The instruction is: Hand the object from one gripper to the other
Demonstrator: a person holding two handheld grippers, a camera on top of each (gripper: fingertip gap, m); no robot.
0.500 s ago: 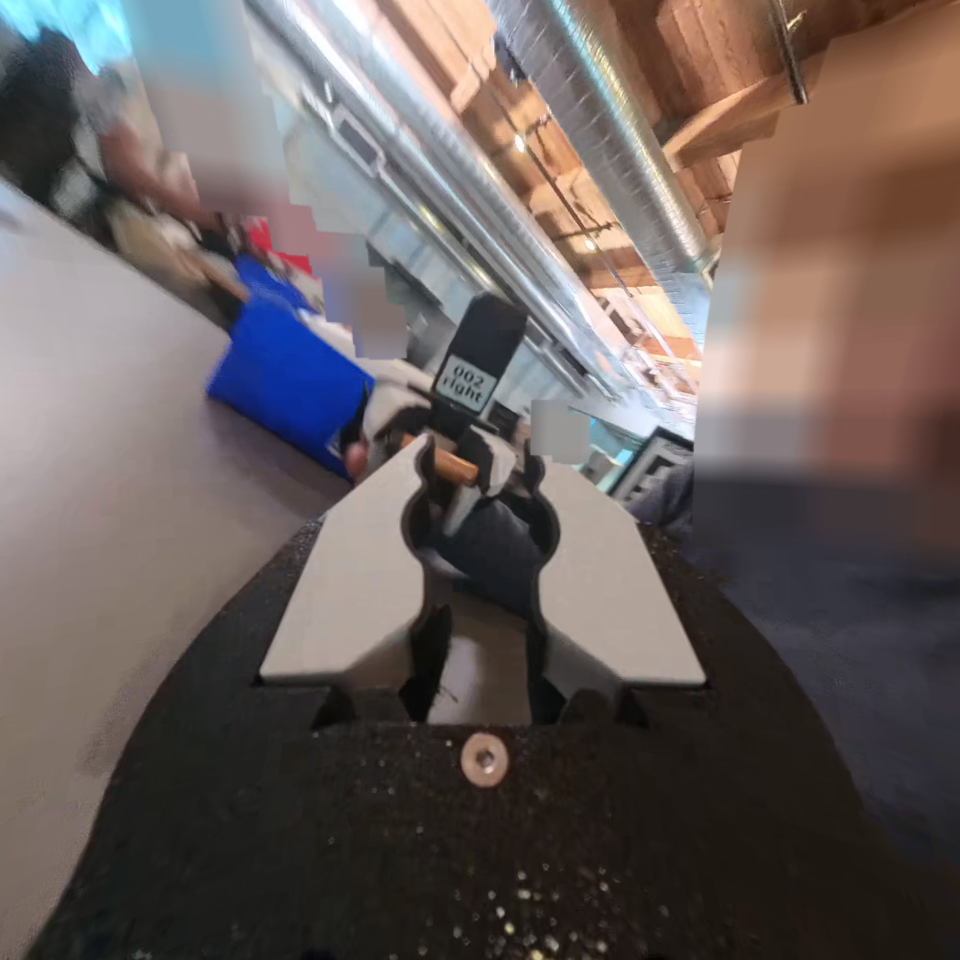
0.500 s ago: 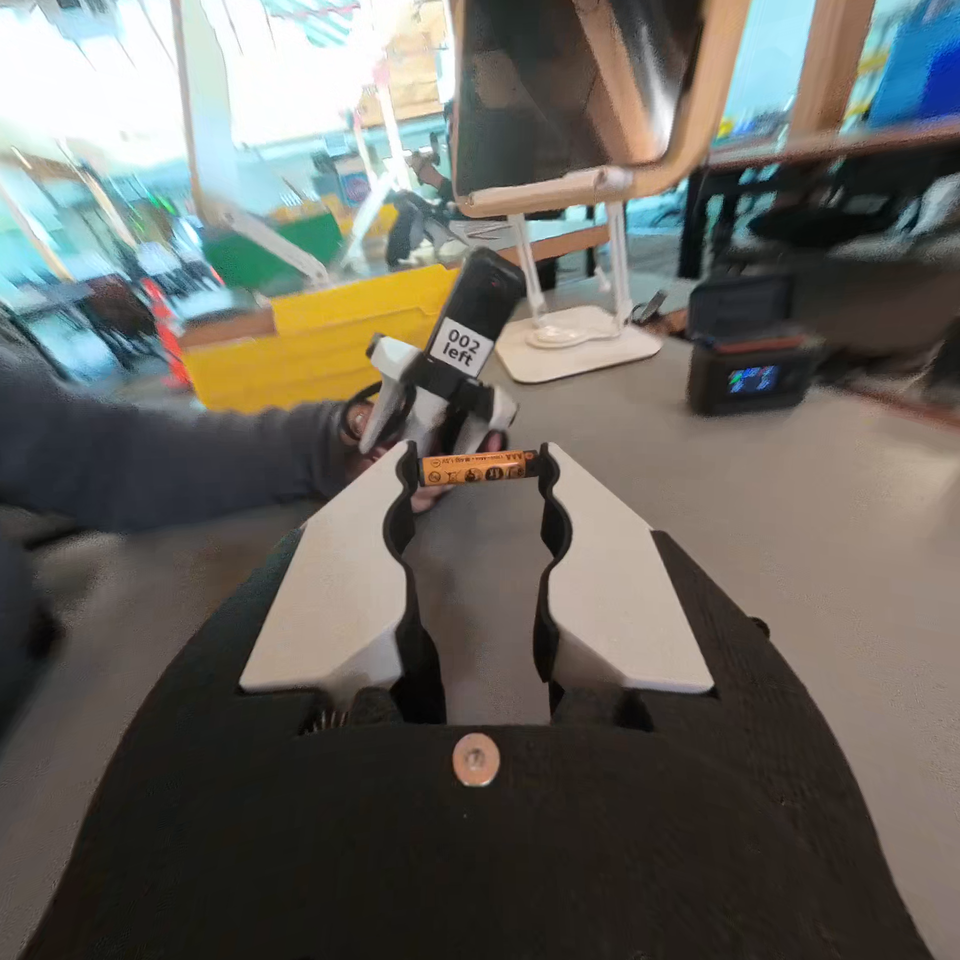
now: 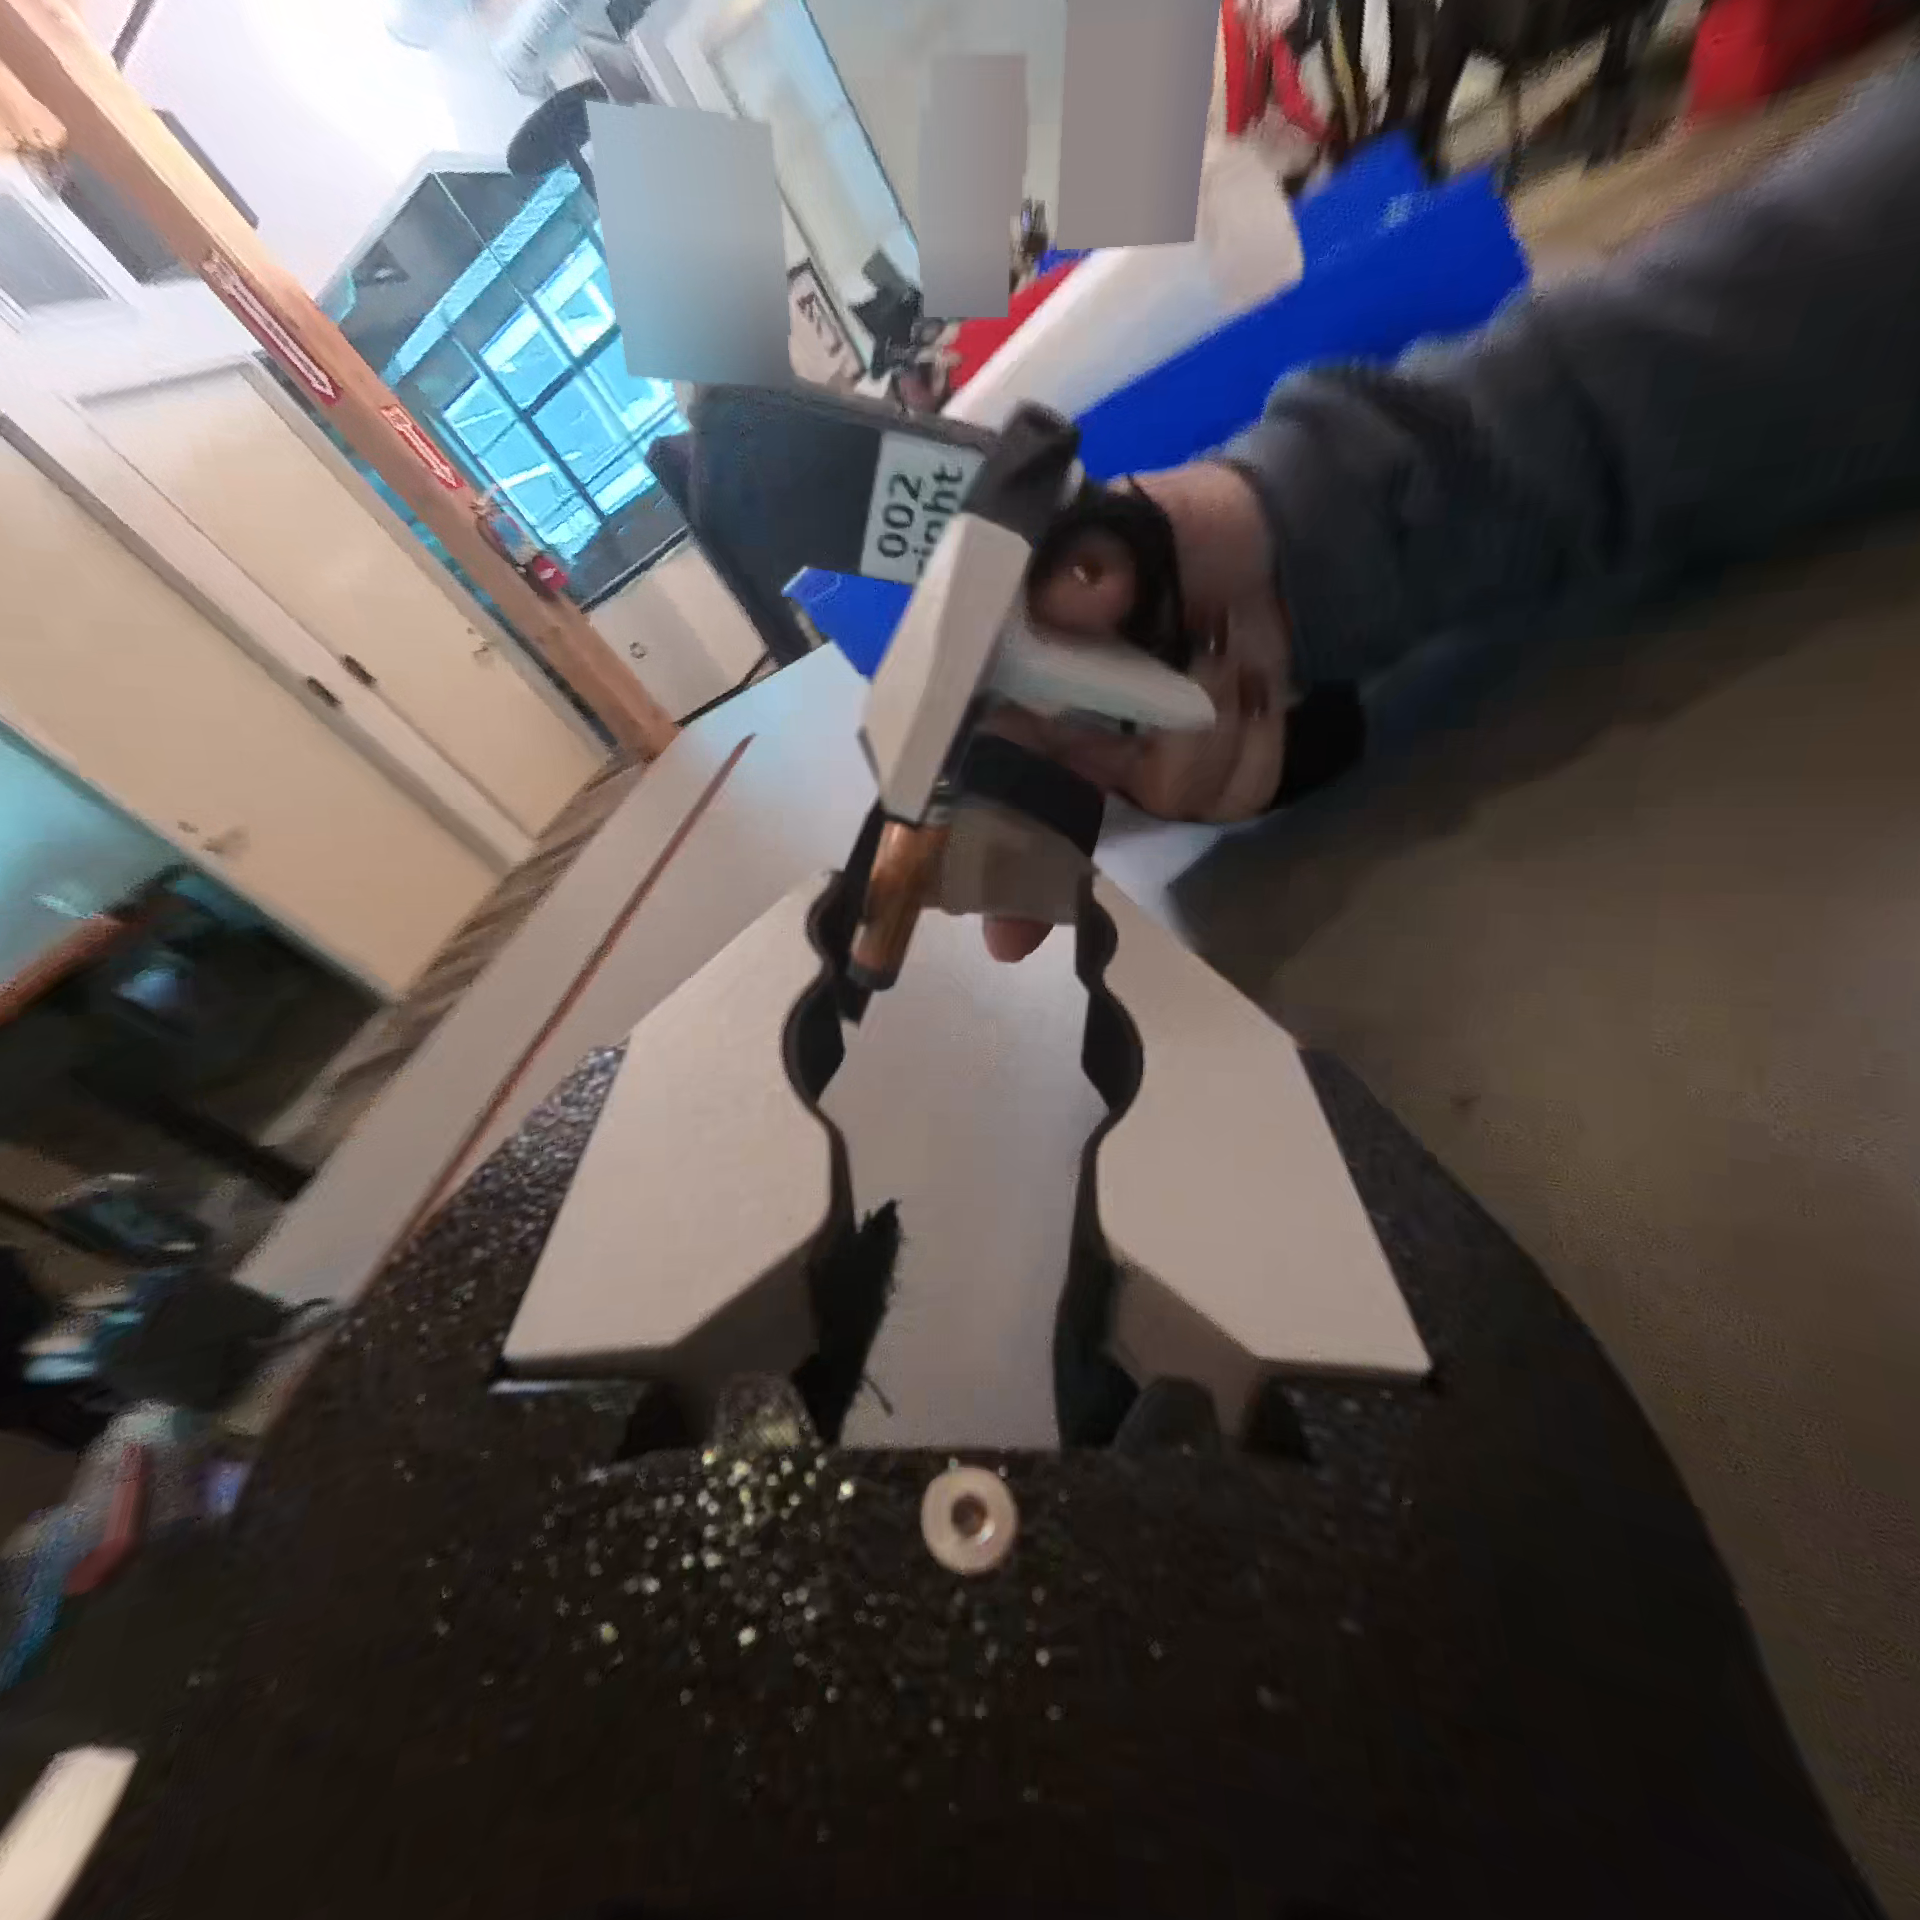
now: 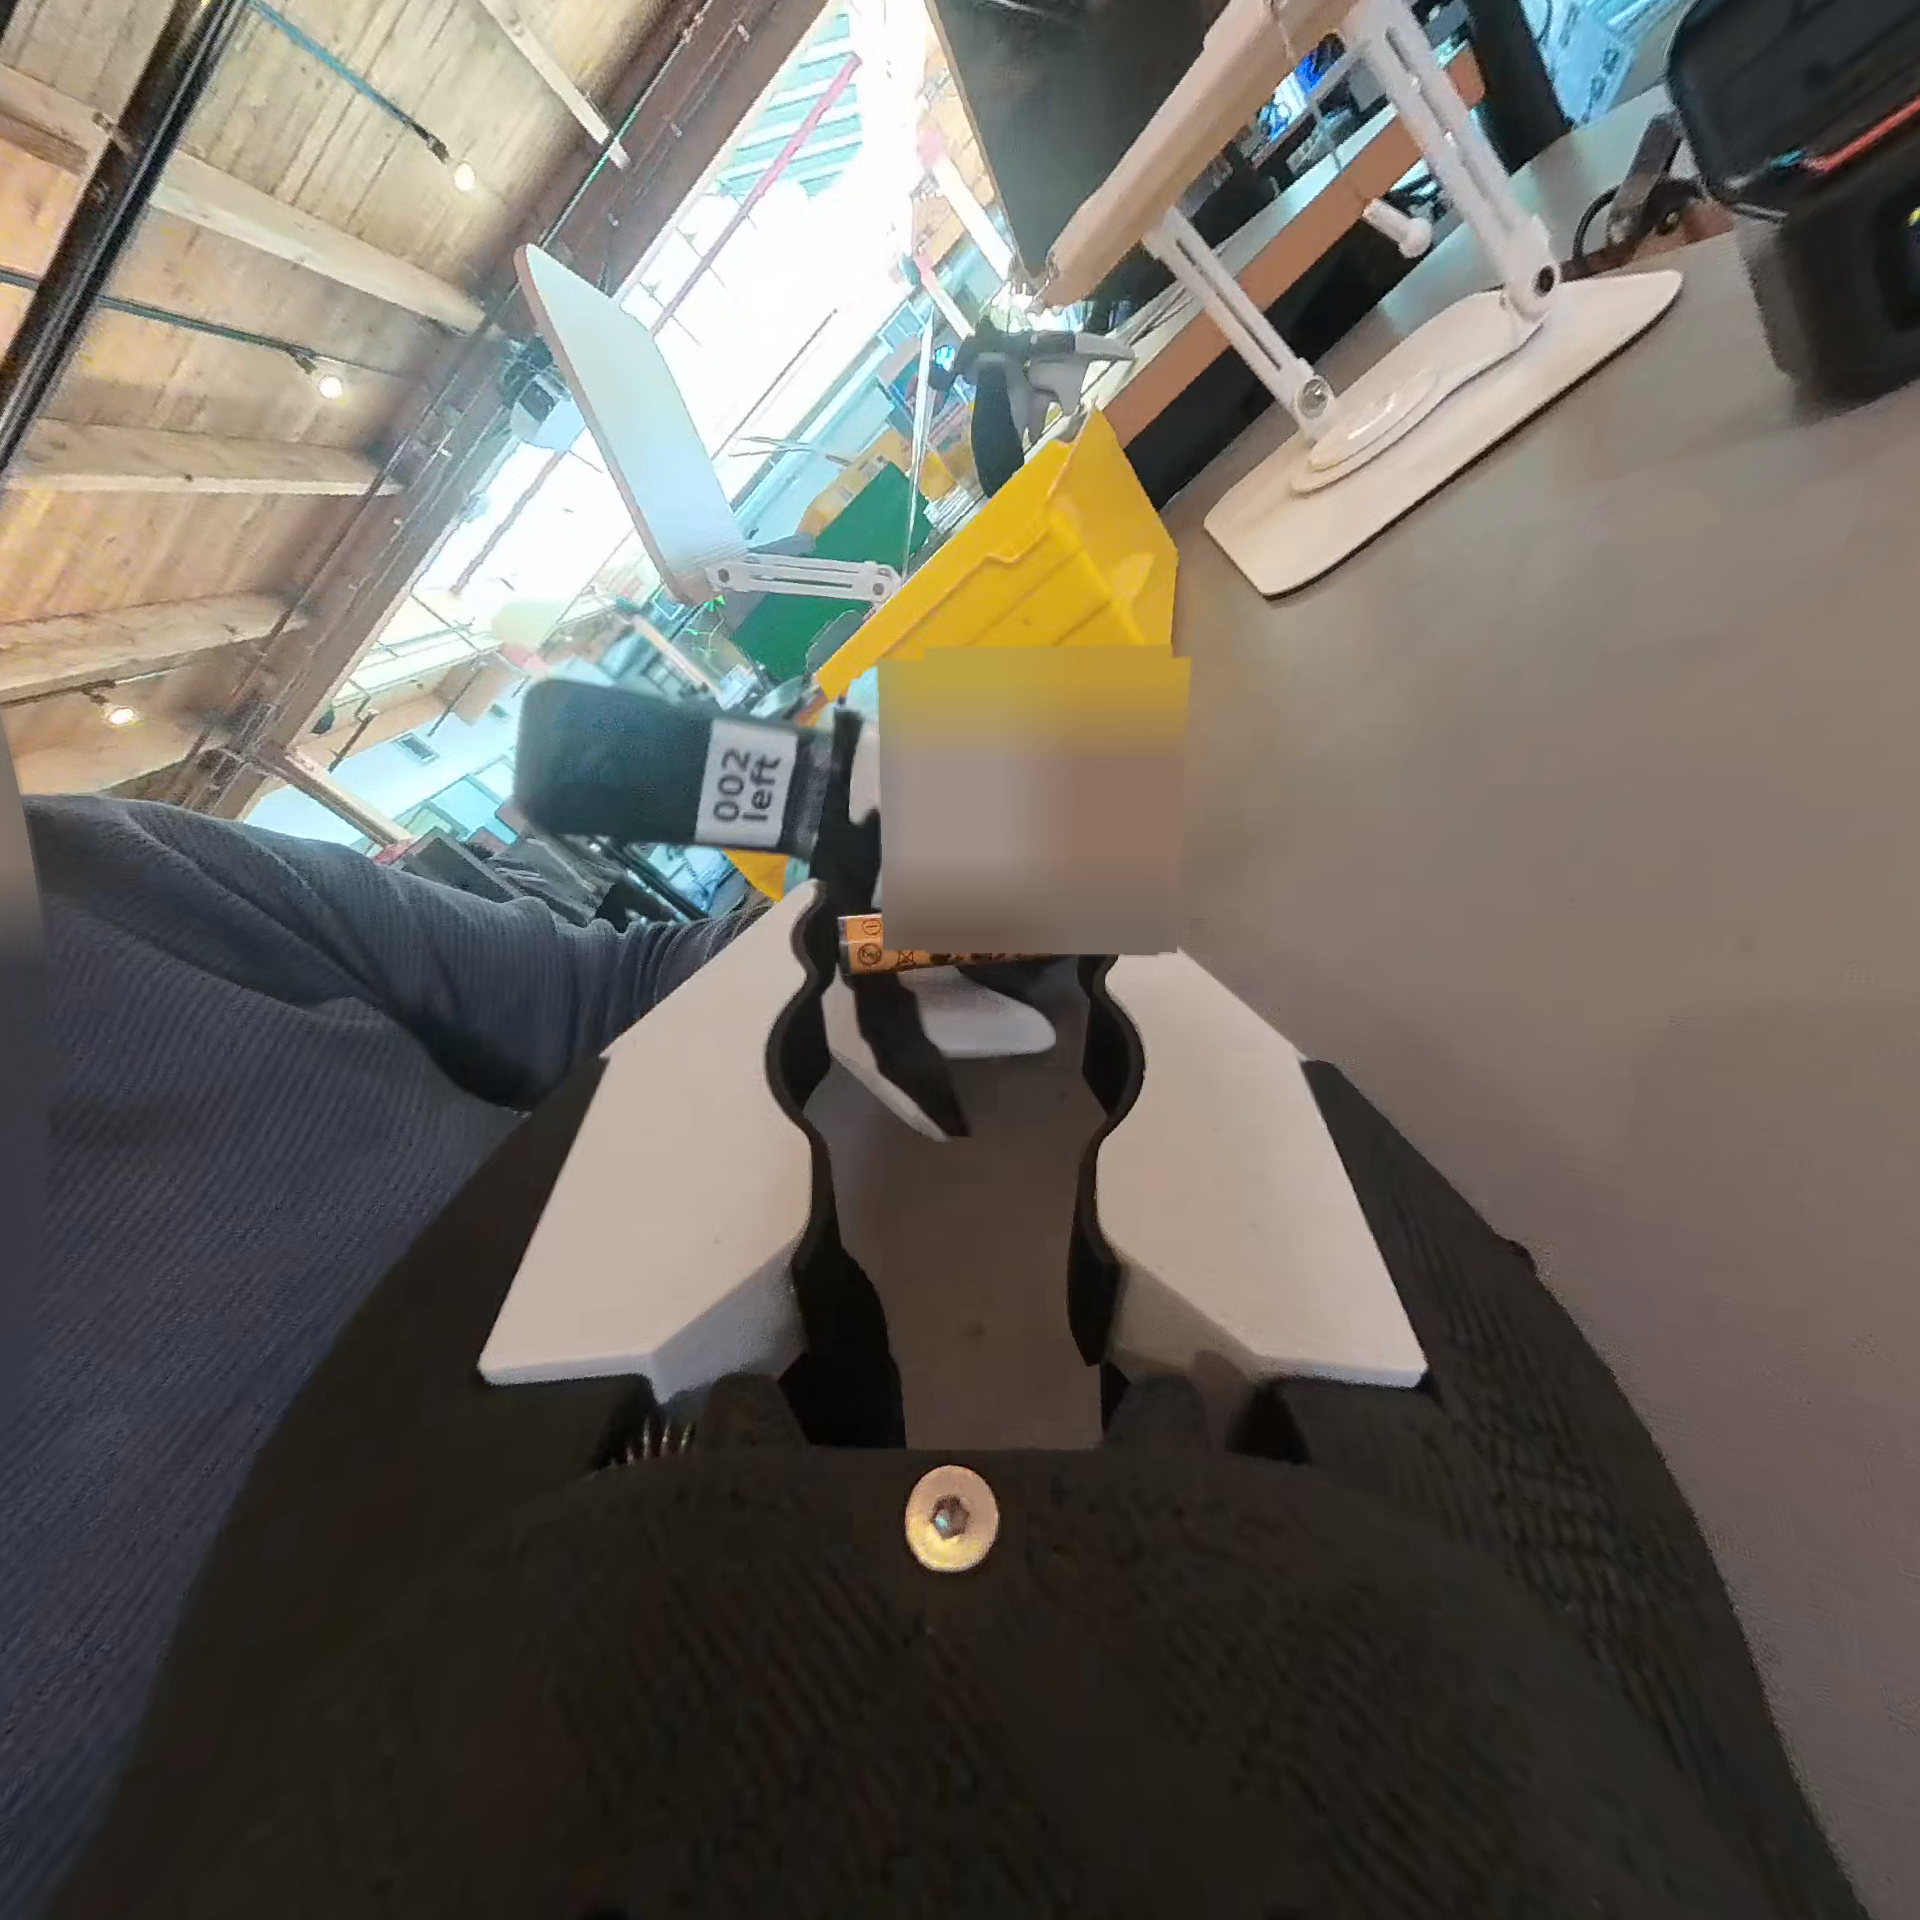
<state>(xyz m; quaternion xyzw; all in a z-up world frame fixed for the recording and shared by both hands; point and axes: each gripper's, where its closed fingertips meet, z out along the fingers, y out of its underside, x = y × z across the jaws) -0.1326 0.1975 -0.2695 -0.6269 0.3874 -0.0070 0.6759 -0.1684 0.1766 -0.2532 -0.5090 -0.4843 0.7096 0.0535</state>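
Orange battery (image 4: 862, 951) half hidden by mosaic, between right gripper (image 4: 956, 961) jaws

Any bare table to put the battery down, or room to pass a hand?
Free: the grey tabletop right of the right gripper, bordered by the white stand base and the black box. Crowded: the far edge by the yellow bin, and mid-air where the left gripper meets the battery.
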